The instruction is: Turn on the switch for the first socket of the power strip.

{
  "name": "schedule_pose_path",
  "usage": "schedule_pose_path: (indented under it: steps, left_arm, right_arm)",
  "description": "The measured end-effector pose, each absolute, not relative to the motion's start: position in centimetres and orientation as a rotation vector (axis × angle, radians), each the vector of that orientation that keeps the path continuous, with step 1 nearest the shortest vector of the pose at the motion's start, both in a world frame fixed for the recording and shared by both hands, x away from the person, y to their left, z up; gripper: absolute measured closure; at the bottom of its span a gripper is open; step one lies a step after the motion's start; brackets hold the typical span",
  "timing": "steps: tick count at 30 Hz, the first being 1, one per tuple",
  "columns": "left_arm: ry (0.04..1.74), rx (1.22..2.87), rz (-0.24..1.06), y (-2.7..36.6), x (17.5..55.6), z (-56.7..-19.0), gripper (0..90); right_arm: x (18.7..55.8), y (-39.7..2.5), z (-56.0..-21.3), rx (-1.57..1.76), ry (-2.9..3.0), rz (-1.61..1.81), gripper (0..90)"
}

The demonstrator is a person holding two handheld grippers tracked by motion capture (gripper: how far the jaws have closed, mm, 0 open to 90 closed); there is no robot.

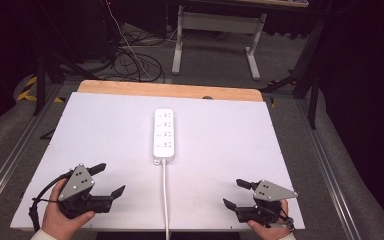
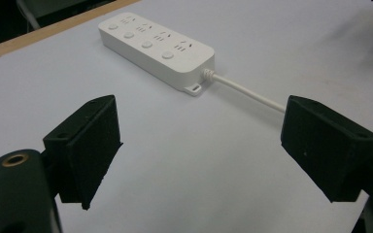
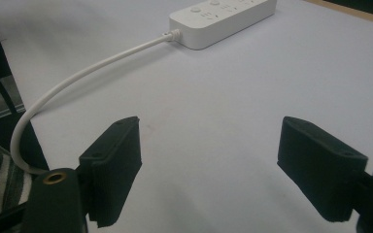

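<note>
Left tool (image 1: pixel 111 180) and right tool (image 1: pixel 234 193): held low at near bench (image 1: pixel 220 150) corners, jaws spread wide, nothing gripped. Power strip (image 1: pixel 163 133): lying mid-bench, cord (image 1: pixel 165 200) trailing nearward. Approach judged pending; a reach toward the strip is called for.

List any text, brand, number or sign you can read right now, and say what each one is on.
None can be read.
Power strip: white top with round buttons and socket slots, no print or brand legible; any fine marks are too small and blurred.
Left claw and right claw: plain black, no lettering; the grey plates carry holes, no text.
Table: bare white, no markings.
</note>
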State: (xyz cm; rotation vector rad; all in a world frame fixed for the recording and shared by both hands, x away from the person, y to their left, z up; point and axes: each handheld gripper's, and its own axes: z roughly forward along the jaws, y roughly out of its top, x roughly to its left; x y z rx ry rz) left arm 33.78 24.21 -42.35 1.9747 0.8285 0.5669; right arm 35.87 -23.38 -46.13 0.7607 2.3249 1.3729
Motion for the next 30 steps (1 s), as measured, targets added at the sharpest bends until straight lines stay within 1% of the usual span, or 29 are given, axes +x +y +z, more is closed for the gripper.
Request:
schedule_pose_path:
  steps: [10, 12, 15, 30]
  left_arm:
    - [0.796, 1.987, 0.554, 23.2, 35.3, -40.8, 16.8]
    - [0.792, 1.982, 0.521, 22.8, 36.0, -40.4, 16.8]
    - [0.778, 1.989, 0.516, 22.4, 36.6, -40.0, 16.9]
    - [0.755, 2.027, 0.51, 21.0, 38.5, -39.2, 22.4]
  right_arm:
    - [35.9, -23.4, -46.2, 0.758, 2.328, 1.38, 24.1]
    - [35.9, -23.4, -46.2, 0.758, 2.329, 1.38, 24.1]
    - [35.9, -23.4, -46.2, 0.757, 2.329, 1.38, 24.1]
    - [35.9, -23.4, -46.2, 0.753, 2.336, 1.38, 24.1]
